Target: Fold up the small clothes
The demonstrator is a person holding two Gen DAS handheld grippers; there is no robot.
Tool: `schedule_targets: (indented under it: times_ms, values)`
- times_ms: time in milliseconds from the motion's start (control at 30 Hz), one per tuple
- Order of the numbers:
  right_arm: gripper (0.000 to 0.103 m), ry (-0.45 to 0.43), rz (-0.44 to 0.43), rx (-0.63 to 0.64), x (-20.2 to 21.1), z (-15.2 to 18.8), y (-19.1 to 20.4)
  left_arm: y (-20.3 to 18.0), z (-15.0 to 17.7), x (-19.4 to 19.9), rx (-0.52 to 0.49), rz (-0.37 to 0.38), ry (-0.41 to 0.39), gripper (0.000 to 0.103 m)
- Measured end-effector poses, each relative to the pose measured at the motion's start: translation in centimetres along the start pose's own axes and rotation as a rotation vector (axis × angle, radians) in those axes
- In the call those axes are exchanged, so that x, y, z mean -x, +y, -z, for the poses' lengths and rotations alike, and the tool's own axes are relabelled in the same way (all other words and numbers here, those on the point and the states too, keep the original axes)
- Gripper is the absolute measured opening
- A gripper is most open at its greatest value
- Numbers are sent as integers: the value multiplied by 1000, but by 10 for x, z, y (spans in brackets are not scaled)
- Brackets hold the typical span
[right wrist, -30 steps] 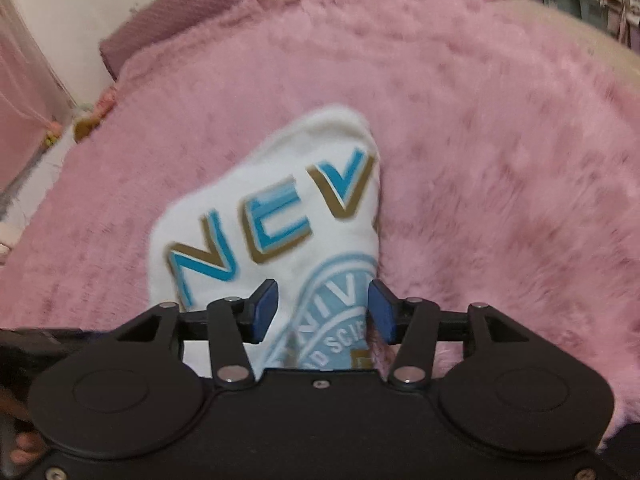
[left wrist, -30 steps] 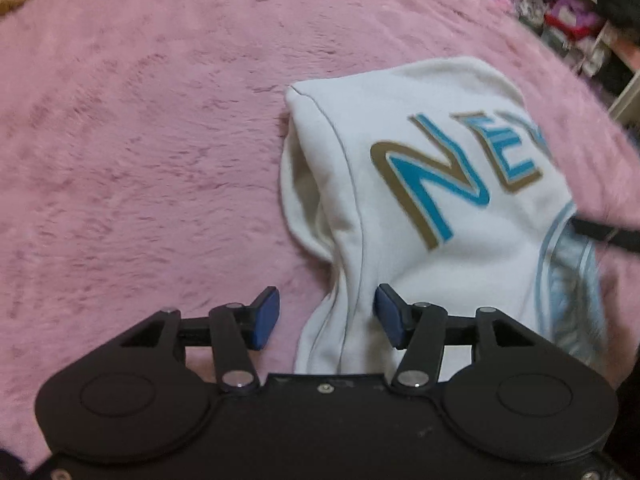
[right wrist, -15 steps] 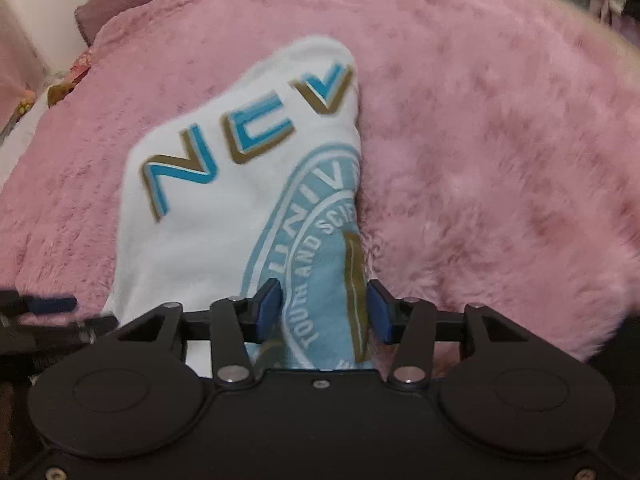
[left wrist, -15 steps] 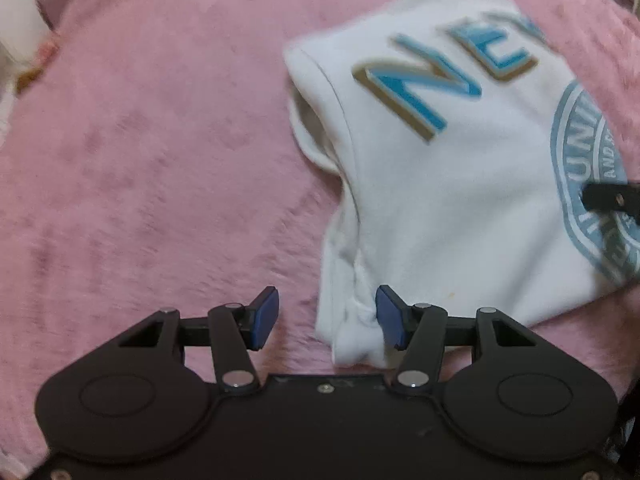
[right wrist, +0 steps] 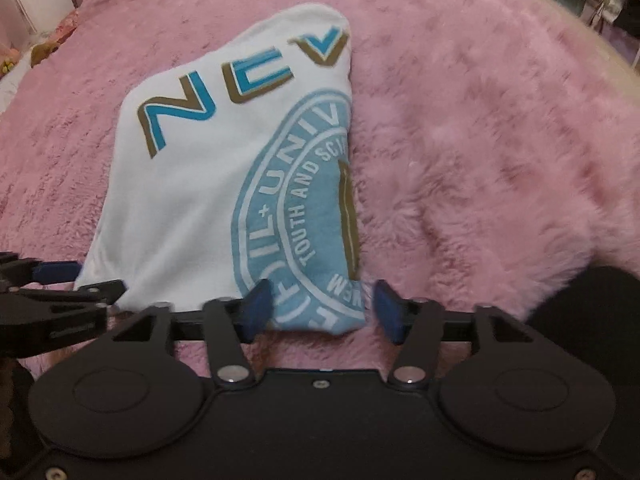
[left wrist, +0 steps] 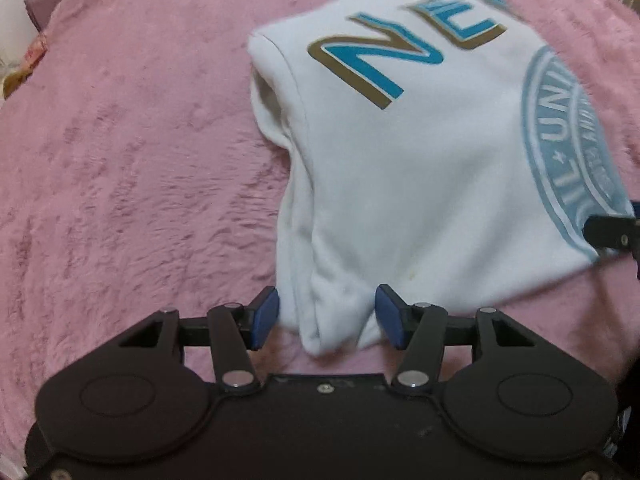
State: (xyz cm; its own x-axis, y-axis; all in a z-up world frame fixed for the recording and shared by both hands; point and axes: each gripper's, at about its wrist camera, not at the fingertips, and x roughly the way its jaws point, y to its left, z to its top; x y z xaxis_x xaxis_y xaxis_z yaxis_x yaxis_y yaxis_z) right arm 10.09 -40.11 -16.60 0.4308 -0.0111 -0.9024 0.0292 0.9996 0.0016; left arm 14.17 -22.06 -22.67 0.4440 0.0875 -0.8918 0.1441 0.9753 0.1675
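**Both grippers at the near hem of a partly folded shirt**

The white shirt (left wrist: 400, 184) lies on a pink plush blanket (left wrist: 132, 168), already folded into a narrow panel with its sides tucked under. The printed letters and the round blue seal (right wrist: 296, 216) face up.

Step in hand: in my judgement, the final fold, near edge carried toward the far edge.

Gripper state:
- The left gripper (left wrist: 326, 318) is spread, with the near left corner of the shirt lying between its blue pads (left wrist: 264, 316). The pads do not press the cloth.
- The right gripper (right wrist: 320, 312) is also spread, straddling the near right corner where the seal meets the hem.

Next move, as judged: press both pairs of fingers together on all layers at each corner, lift evenly, then lay the hem over toward the lettering. An uneven lift would likely skew the panel.

Materials: the shirt is thick, soft knit, with rounded, bulky fold edges and a stitched seam along its left side. The blanket is deep-piled and yielding, so corners sink slightly into it.
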Motion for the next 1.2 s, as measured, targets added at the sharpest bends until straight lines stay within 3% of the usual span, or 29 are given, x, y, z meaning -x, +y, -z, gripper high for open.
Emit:
schedule_targets:
  times_ms: [33,133,233,367,467,633,1200]
  values:
    - [79,-7,22,5,7,0,2,3,2,7,10,0,0,55]
    - [80,-25,46,-3,32,-1,9,20,4,31,89,11,-18,55]
    - [80,-36,37,-14,60,-2,14,40,5,59,160,100,-32,55]
    - [89,-82,46,0,111,-5,23,47,0,111,122,41,-142,56]
    - [89,-127,48,3,150,-3,27,55,-2,147,137,26,-178,57]
    - [89,-182,58,24,190,3,33,61,6,182,178,108,-188,58]
    - [89,-162,68,57,197,8,38,59,23,201,166,93,-204,58]
